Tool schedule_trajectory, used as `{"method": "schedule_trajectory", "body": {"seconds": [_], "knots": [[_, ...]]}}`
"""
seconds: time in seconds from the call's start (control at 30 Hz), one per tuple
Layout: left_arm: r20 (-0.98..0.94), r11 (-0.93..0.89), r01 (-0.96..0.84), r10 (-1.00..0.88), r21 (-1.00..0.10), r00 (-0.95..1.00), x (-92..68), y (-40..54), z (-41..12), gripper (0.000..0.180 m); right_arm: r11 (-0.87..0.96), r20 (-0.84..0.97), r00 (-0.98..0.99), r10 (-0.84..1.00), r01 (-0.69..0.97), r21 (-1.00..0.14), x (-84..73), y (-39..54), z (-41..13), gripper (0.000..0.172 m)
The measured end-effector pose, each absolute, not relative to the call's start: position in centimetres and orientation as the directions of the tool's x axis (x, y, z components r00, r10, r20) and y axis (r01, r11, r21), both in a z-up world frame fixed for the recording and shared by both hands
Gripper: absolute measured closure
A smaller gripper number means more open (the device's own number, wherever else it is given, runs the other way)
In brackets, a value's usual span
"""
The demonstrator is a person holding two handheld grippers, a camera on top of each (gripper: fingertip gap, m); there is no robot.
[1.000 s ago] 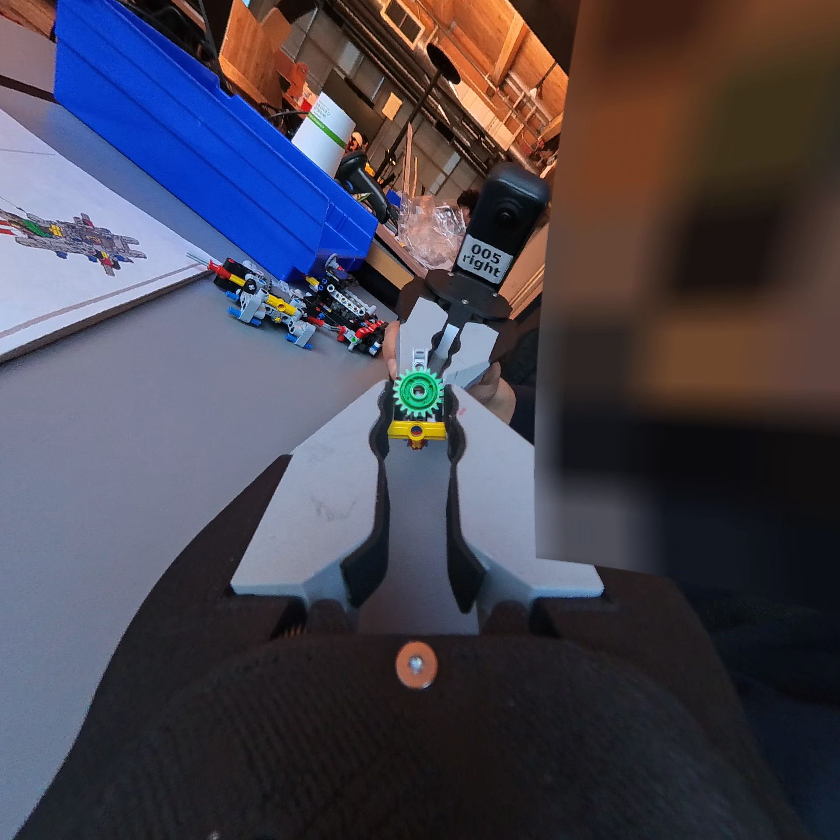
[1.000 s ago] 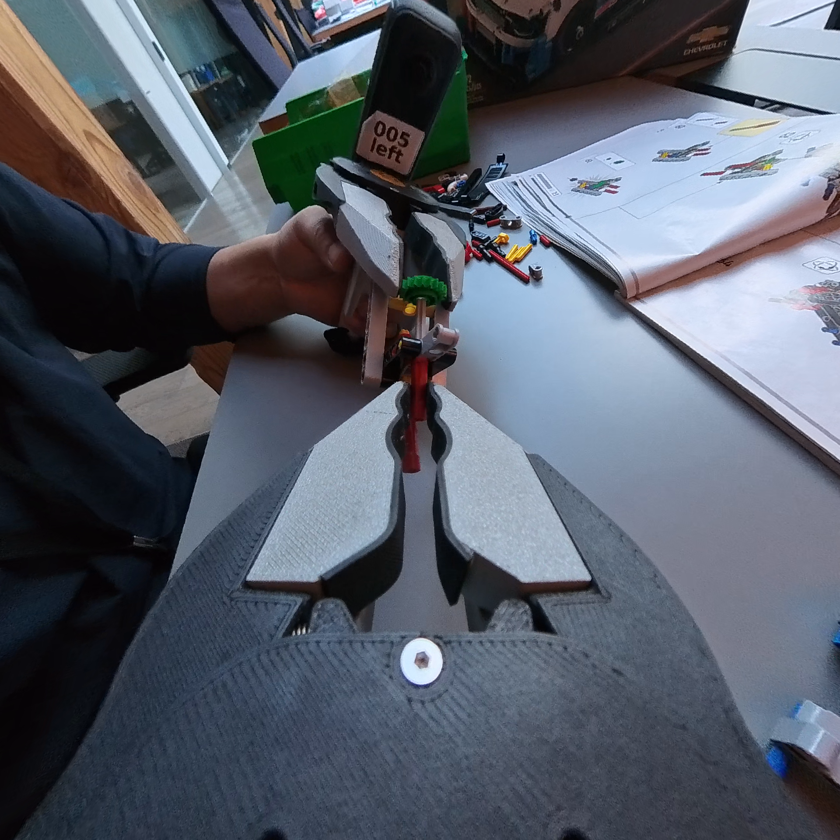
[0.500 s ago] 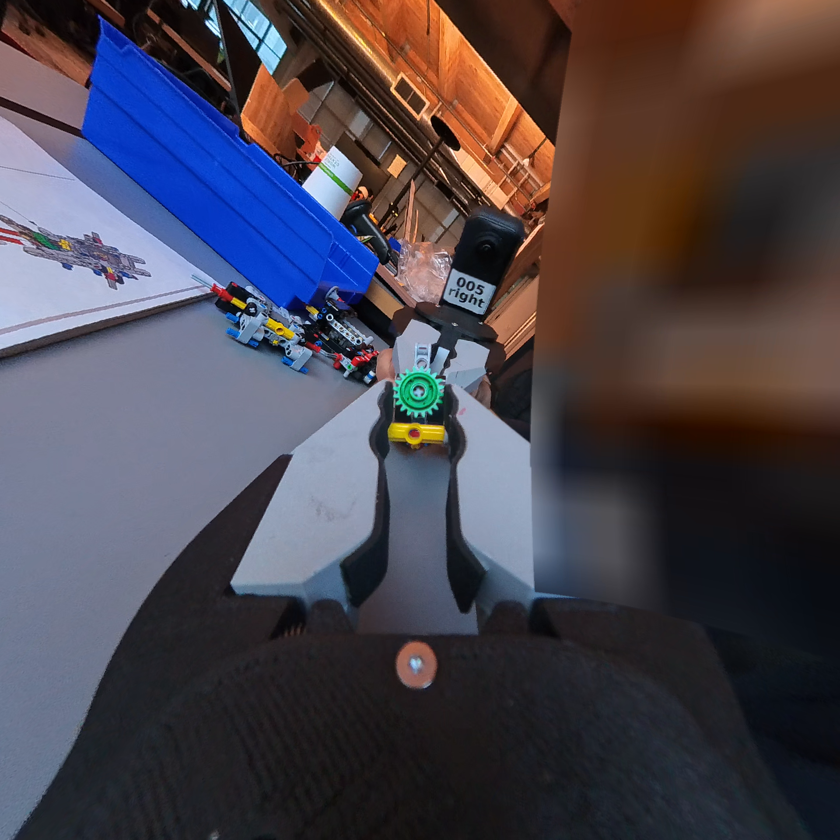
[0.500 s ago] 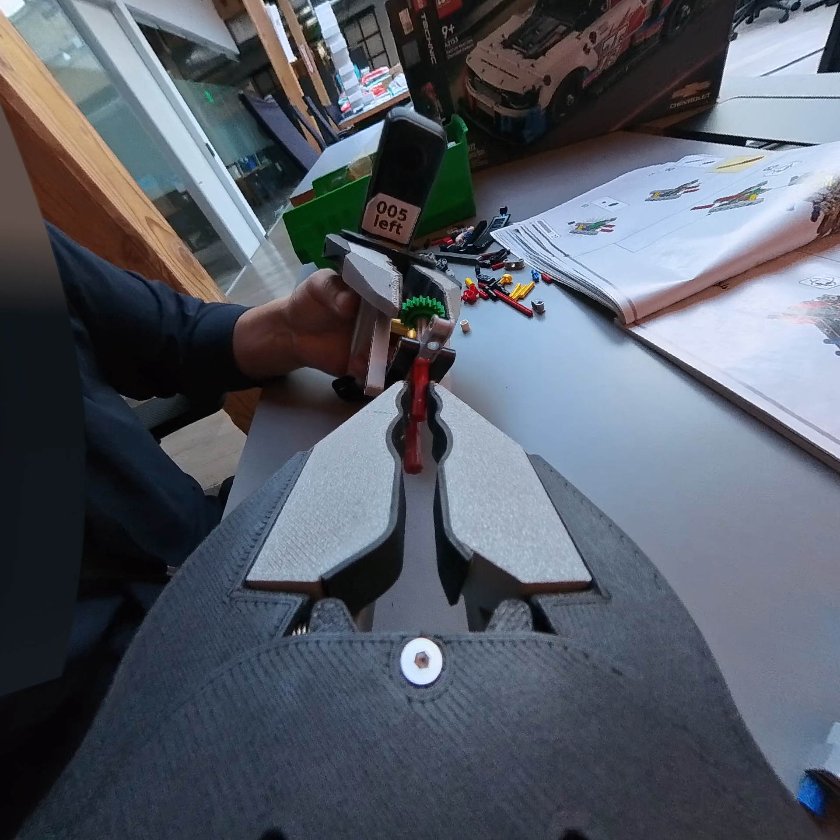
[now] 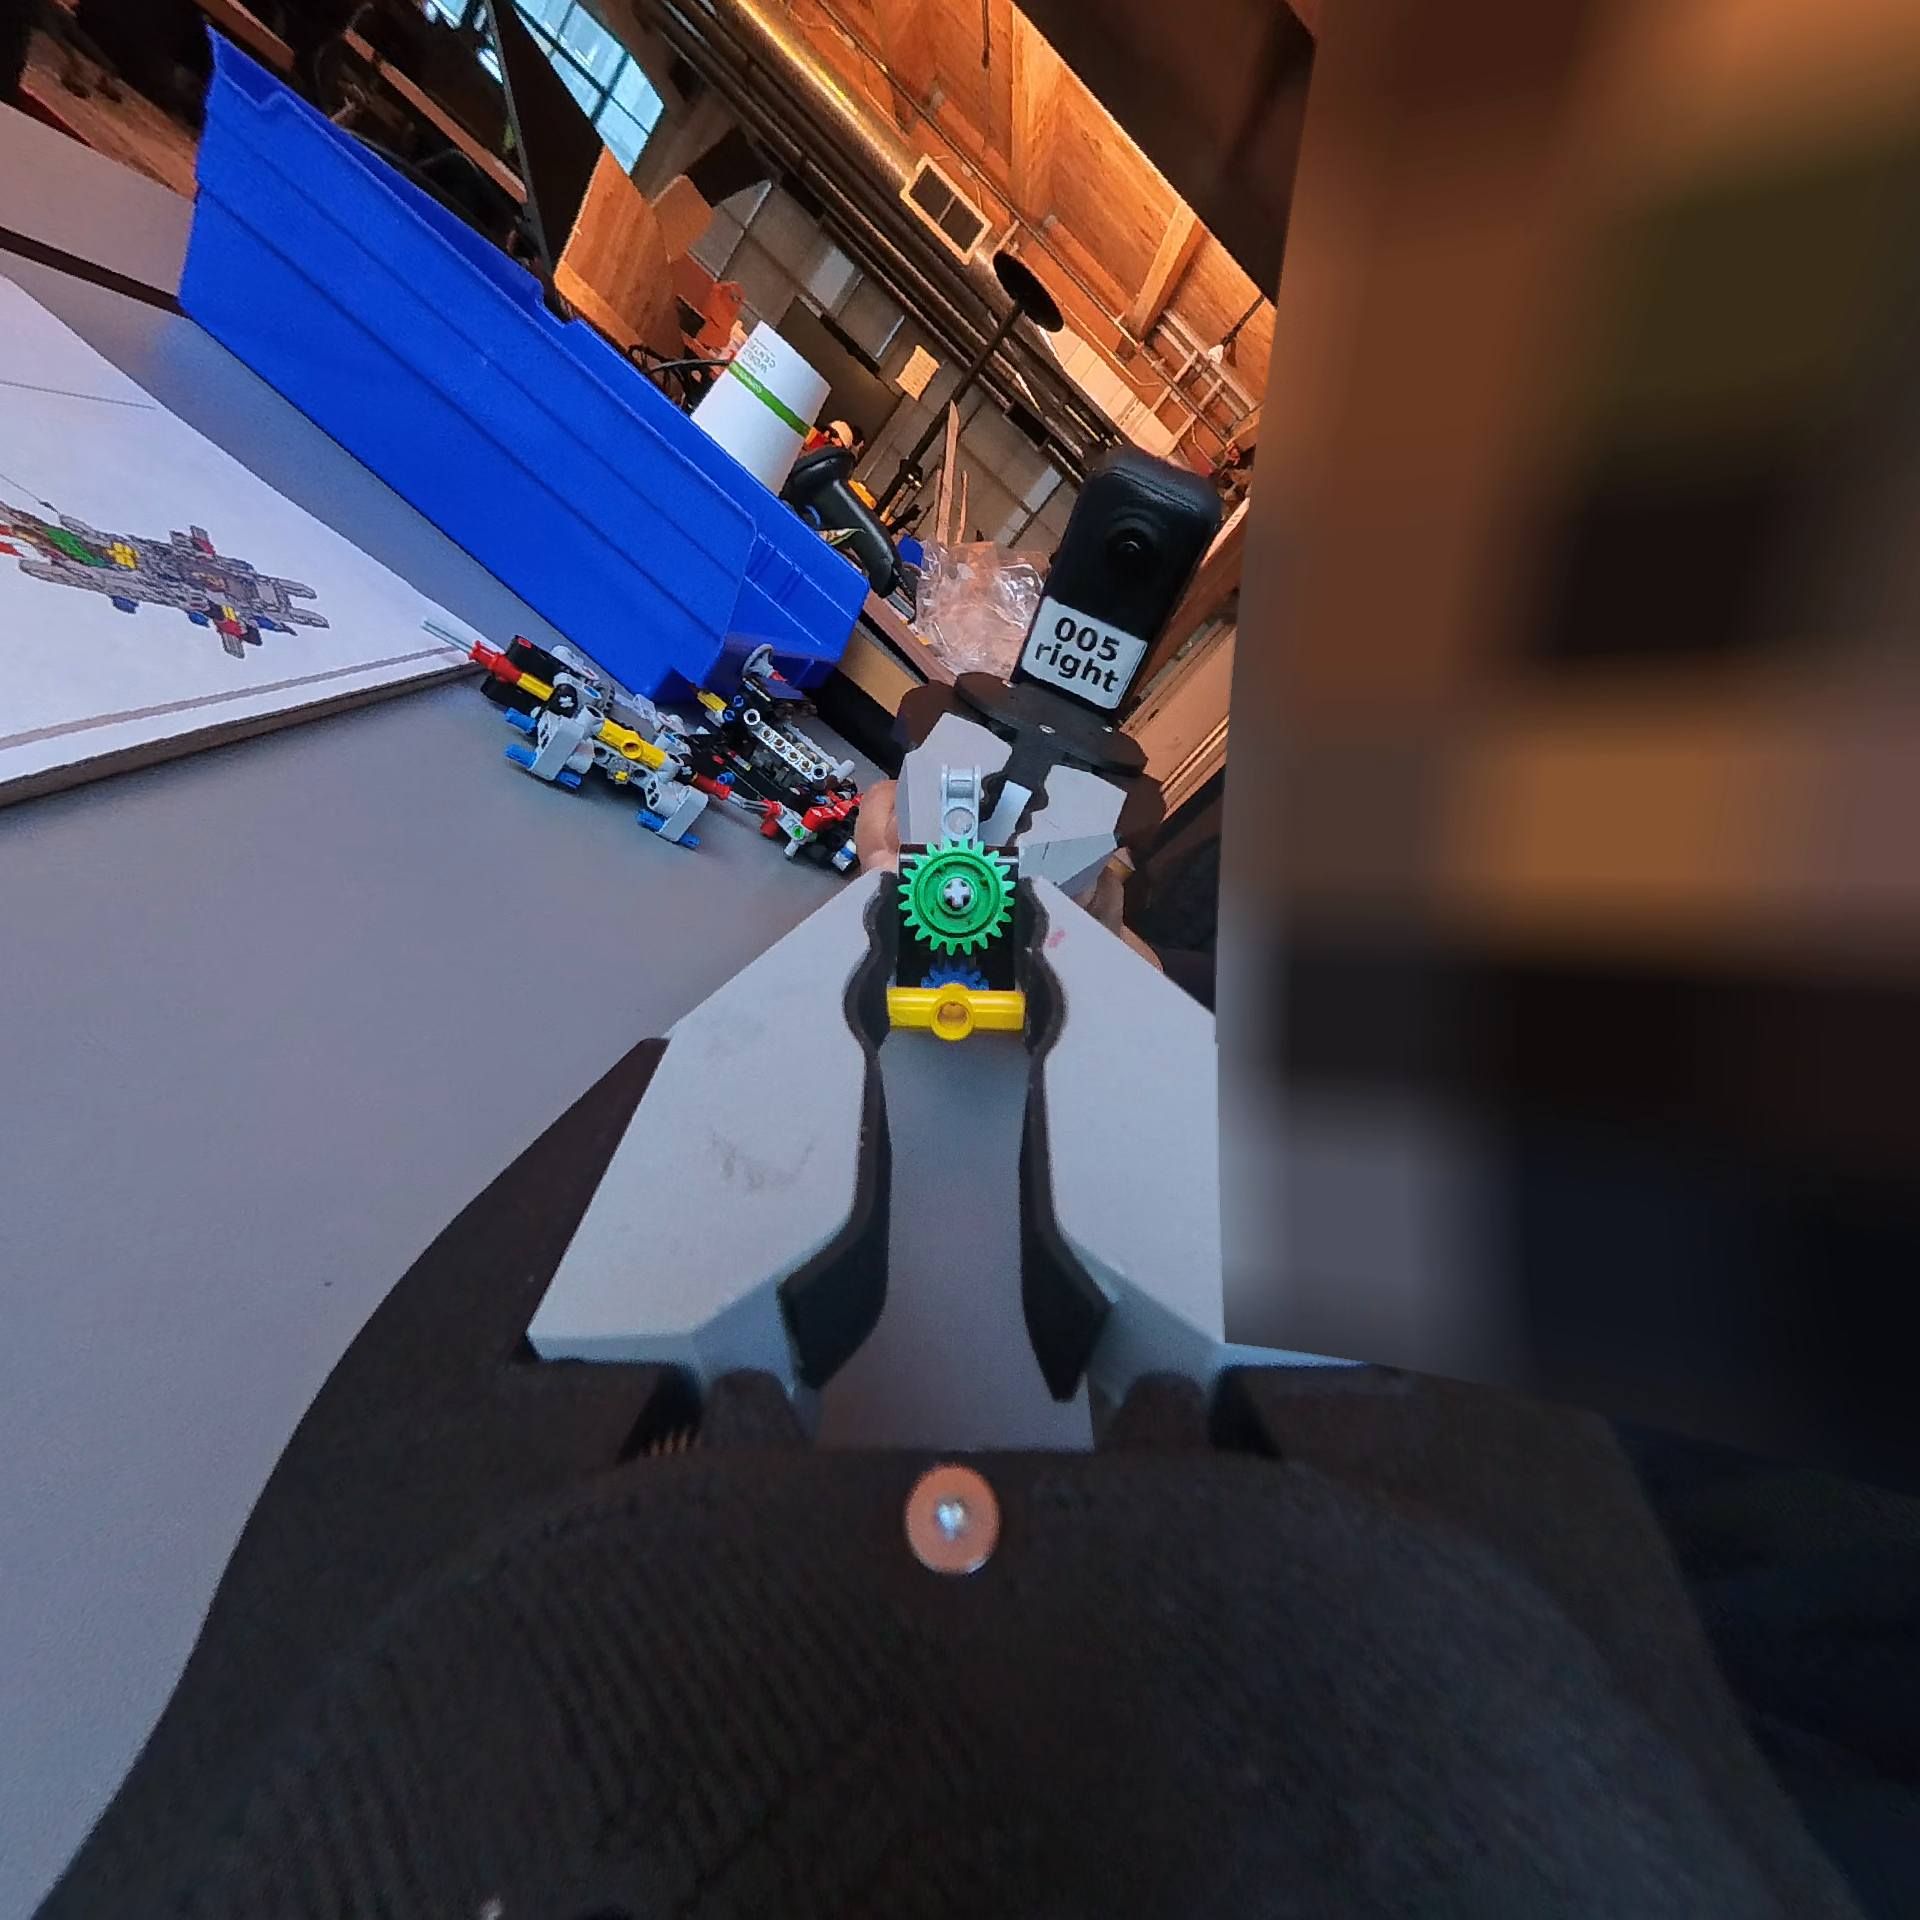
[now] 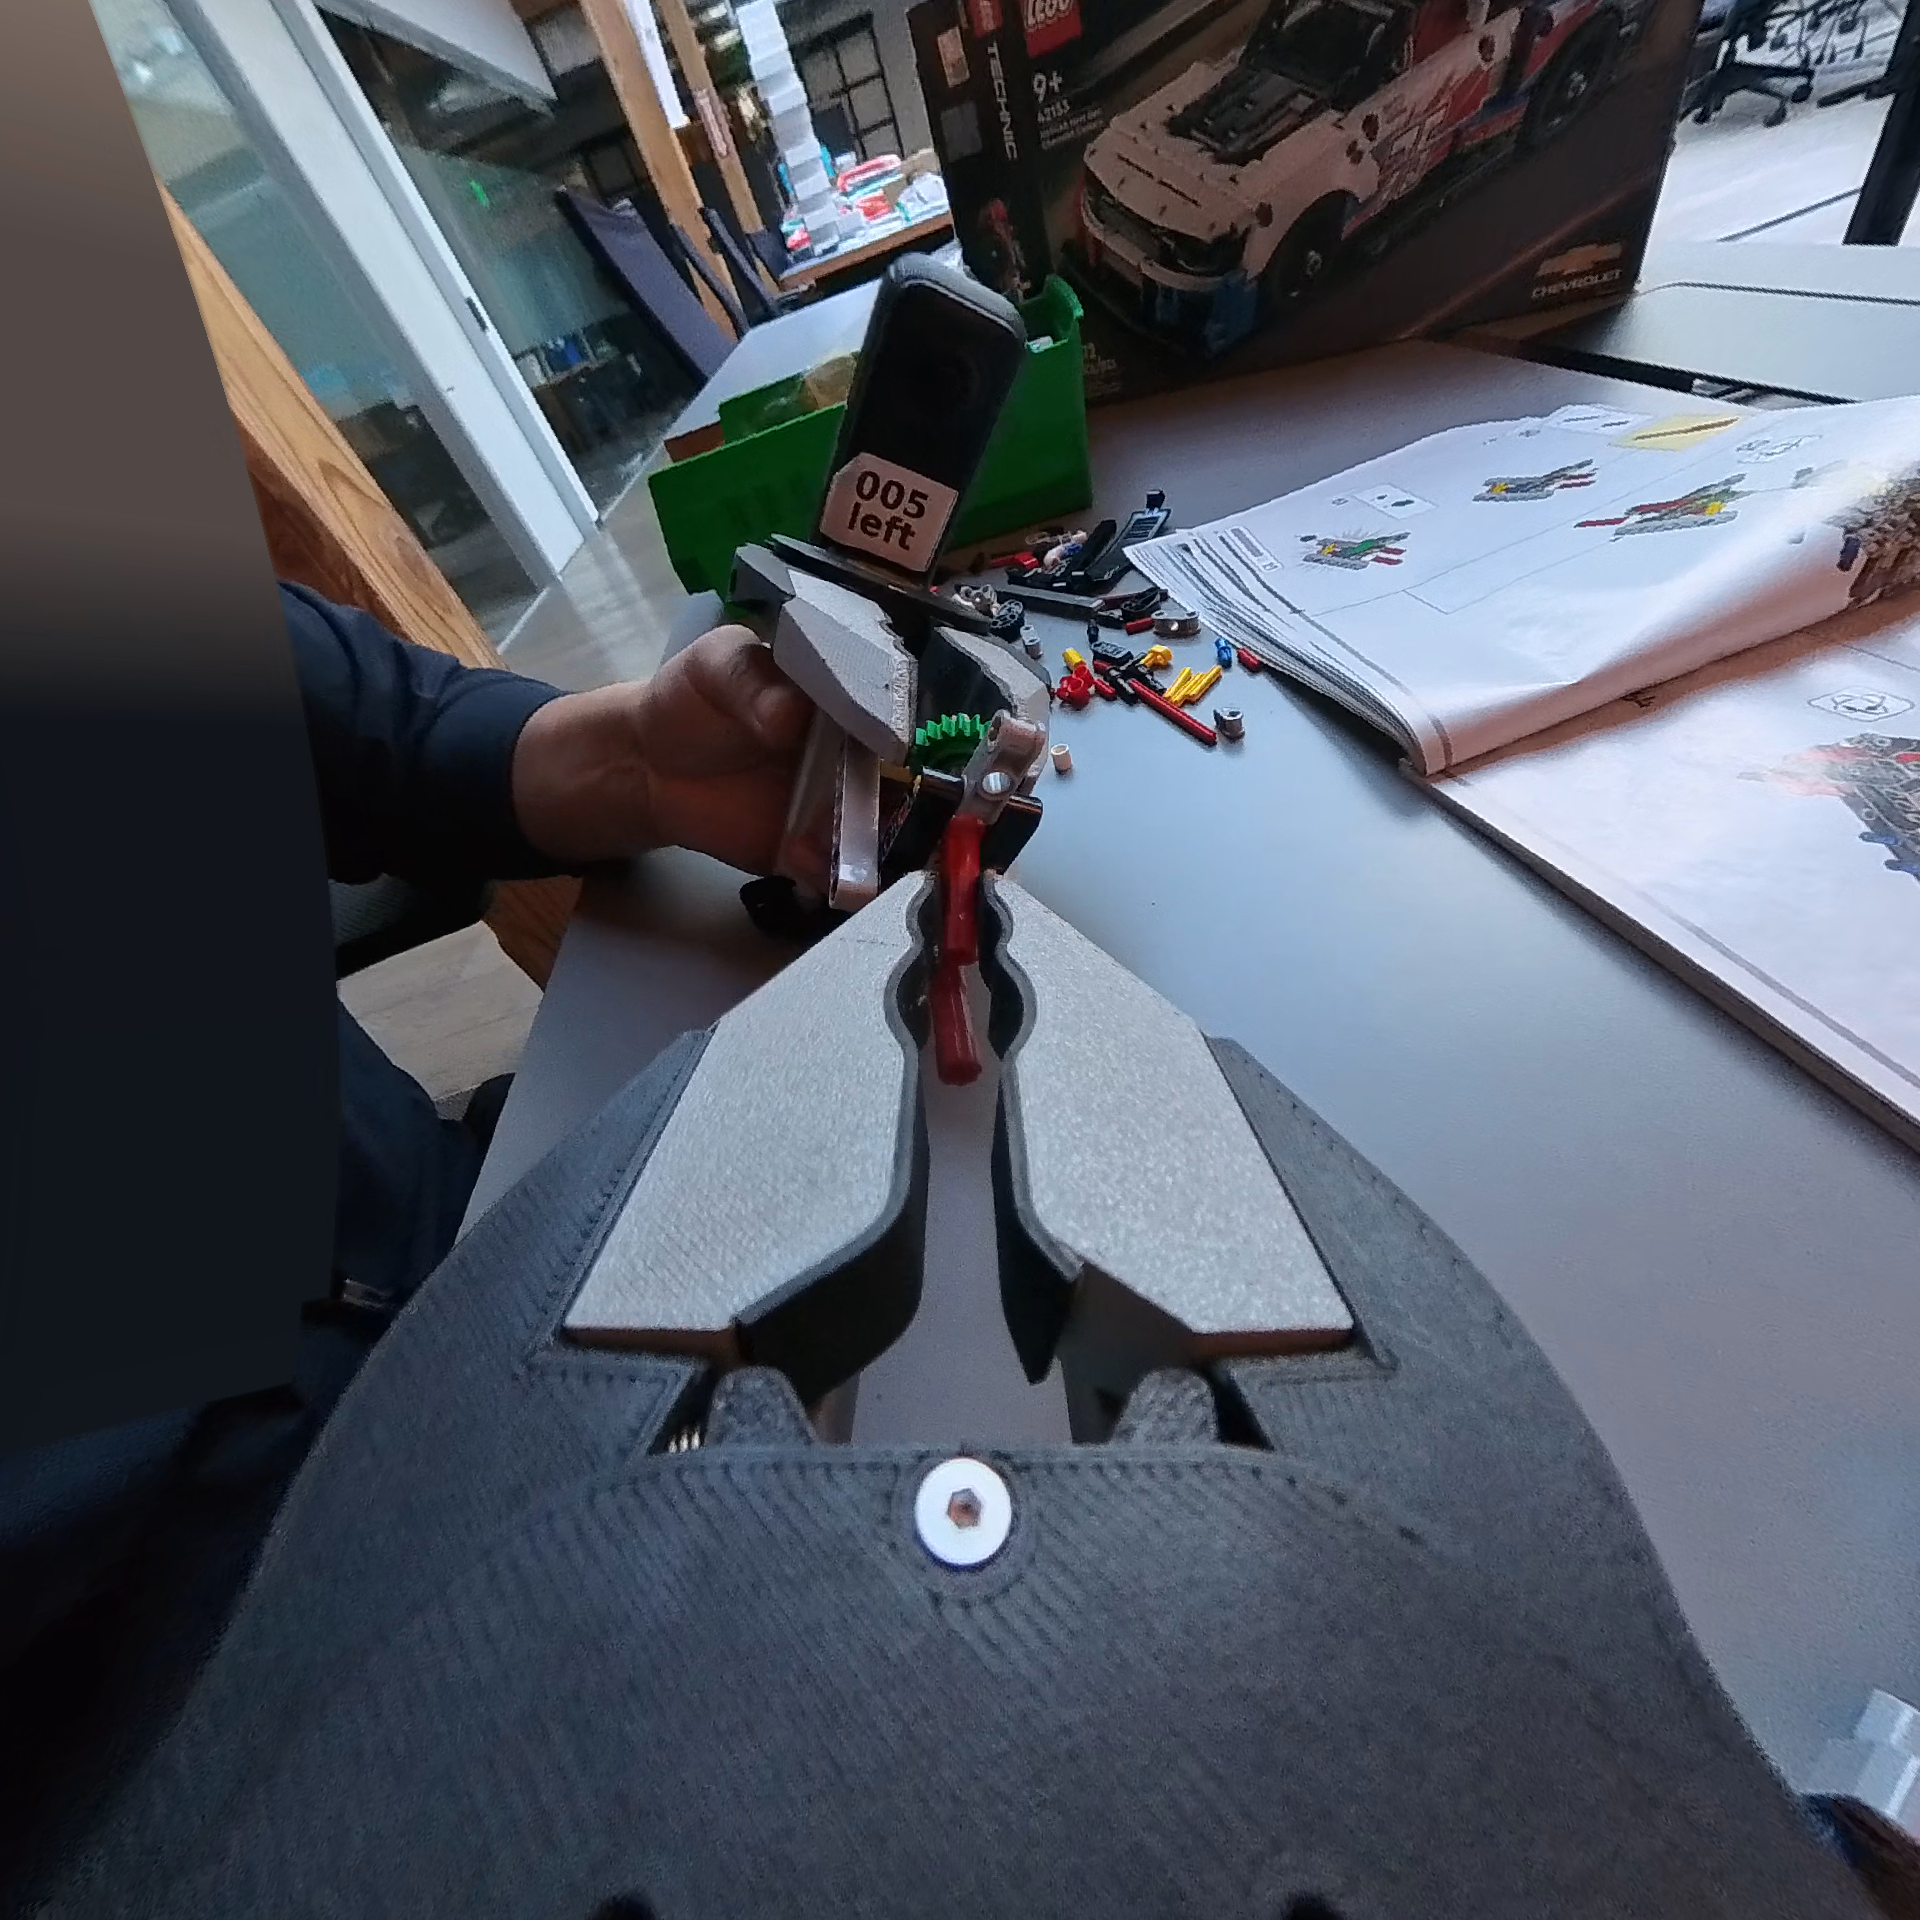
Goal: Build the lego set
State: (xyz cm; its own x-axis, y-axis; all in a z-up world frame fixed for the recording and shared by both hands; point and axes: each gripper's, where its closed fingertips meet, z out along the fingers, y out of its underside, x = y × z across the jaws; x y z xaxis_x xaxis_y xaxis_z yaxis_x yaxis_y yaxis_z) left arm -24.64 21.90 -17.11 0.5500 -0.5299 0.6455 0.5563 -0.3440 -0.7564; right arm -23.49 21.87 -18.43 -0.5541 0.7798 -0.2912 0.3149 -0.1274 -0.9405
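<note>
My left gripper [image 5: 956,935] is shut on a small toy-brick gear assembly: a green gear [image 5: 954,897], a small blue gear below it, a yellow cross piece [image 5: 954,1010] and a black frame. A grey connector [image 5: 958,795] stands above the green gear. My right gripper [image 6: 954,904] is shut on a red axle [image 6: 956,961], whose far end meets the grey connector [image 6: 1003,764] on the assembly. The left gripper shows in the right wrist view [image 6: 925,717], held by a hand [image 6: 686,758]. The right gripper shows in the left wrist view [image 5: 1023,805] just behind the assembly.
A grey table [image 6: 1351,987] carries an open instruction booklet [image 6: 1558,582], loose small parts [image 6: 1153,675], a green bin [image 6: 769,488] and a toy-car box [image 6: 1351,177]. A blue bin [image 5: 468,416] and part-built pieces [image 5: 665,748] lie at the far left. The grippers are tip to tip, or close to it.
Both grippers have tilted and risen a little together, staying joined at the assembly. The red tip seen in the yellow piece's hole earlier no longer shows. Both grasps are unchanged.
</note>
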Motion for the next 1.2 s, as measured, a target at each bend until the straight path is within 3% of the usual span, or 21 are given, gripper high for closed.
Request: {"method": "schedule_trajectory", "body": {"seconds": [0.03, 0.53, 0.8, 1.07, 1.2], "knots": [[0.640, -0.346, 0.548, -0.534, -0.761, 0.552, -24.5, 21.9, -17.1, 0.163, -0.119, -0.282, -0.562, 0.778, 0.309, -0.944, -23.4, 21.8, -18.4, 0.170], [0.494, -0.321, 0.376, -0.544, -0.869, 0.679, -24.6, 21.5, -17.3, 0.159, 0.023, -0.126, -0.621, 0.773, 0.227, -0.974, -23.1, 22.1, -18.9, 0.169], [0.486, -0.323, 0.363, -0.571, -0.874, 0.662, -24.6, 21.0, -17.2, 0.178, 0.027, -0.123, -0.634, 0.764, 0.222, -0.975, -23.1, 21.8, -19.1, 0.169], [0.420, -0.360, 0.247, -0.563, -0.900, 0.711, -24.0, 21.0, -18.6, 0.180, -0.003, -0.191, -0.646, 0.739, 0.279, -0.960, -23.0, 21.9, -19.5, 0.168], [0.407, -0.384, 0.211, -0.553, -0.899, 0.727, -23.9, 21.1, -19.2, 0.180, -0.031, -0.248, -0.637, 0.730, 0.332, -0.943, -22.9, 22.5, -19.9, 0.151]]}}
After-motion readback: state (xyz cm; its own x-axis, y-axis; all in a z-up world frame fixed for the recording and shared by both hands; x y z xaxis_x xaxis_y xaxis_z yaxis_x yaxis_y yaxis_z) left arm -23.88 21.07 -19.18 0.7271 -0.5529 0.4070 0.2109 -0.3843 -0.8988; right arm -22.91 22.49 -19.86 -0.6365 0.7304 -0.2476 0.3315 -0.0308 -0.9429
